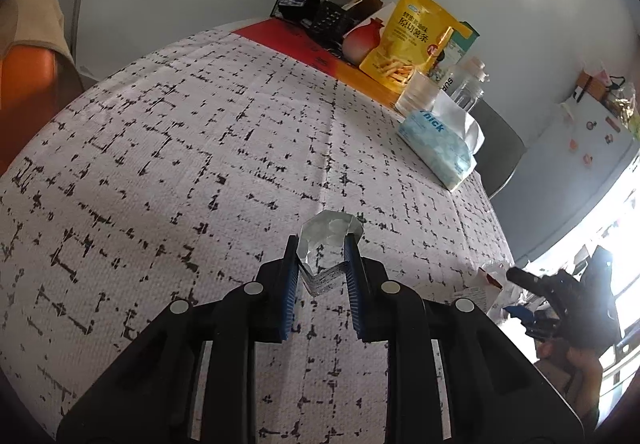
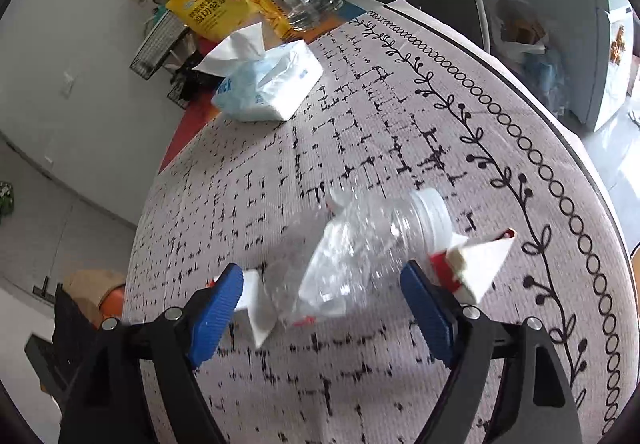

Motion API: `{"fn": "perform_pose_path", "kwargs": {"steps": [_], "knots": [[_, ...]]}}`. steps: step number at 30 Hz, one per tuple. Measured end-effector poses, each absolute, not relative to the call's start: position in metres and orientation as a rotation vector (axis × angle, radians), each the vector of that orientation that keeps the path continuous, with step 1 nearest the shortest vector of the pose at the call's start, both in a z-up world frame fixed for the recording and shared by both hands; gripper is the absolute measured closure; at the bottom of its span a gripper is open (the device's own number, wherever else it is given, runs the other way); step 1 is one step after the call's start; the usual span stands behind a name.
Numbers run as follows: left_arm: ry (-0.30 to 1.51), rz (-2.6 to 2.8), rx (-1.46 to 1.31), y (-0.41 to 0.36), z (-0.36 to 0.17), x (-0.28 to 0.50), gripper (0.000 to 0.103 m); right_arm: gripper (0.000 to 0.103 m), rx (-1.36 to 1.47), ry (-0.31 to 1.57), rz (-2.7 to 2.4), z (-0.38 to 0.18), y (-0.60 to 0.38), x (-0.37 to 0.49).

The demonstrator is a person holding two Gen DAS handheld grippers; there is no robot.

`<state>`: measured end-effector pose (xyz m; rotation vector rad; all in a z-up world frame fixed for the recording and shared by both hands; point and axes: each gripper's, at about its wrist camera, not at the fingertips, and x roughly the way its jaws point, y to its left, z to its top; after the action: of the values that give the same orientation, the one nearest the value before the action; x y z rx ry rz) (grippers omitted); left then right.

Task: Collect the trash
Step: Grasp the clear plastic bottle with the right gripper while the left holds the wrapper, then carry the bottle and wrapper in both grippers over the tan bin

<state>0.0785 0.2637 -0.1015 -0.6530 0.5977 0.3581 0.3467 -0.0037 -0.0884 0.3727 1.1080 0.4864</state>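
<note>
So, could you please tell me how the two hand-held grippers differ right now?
The left hand-held gripper is shut on a crushed clear plastic piece; the right hand-held gripper stands wide open, gripping nothing. The left holds its piece above the tablecloth; the right straddles a crumpled clear bottle lying among paper scraps. Both have blue ribbed pads.

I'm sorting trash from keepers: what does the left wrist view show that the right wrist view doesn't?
Only the left wrist view: the left gripper, jaws shut on a crumpled clear plastic piece.

Only the right wrist view: the right gripper's open jaws around a crushed clear bottle and torn red-and-white carton pieces.

Both: tissue pack, yellow snack bag, patterned tablecloth.
</note>
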Motion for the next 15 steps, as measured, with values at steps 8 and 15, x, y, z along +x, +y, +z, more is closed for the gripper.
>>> {"fn": "perform_pose_path", "kwargs": {"steps": [8,15], "knots": [[0.592,0.345,-0.65,0.257,-0.098,0.077,0.081,0.067,0.428,1.141,0.556,-0.094,-0.004,0.351],[0.573,0.327,-0.631,0.243,-0.084,0.073,0.081,0.073,0.362,1.118,0.688,-0.067,0.012,0.32]]}}
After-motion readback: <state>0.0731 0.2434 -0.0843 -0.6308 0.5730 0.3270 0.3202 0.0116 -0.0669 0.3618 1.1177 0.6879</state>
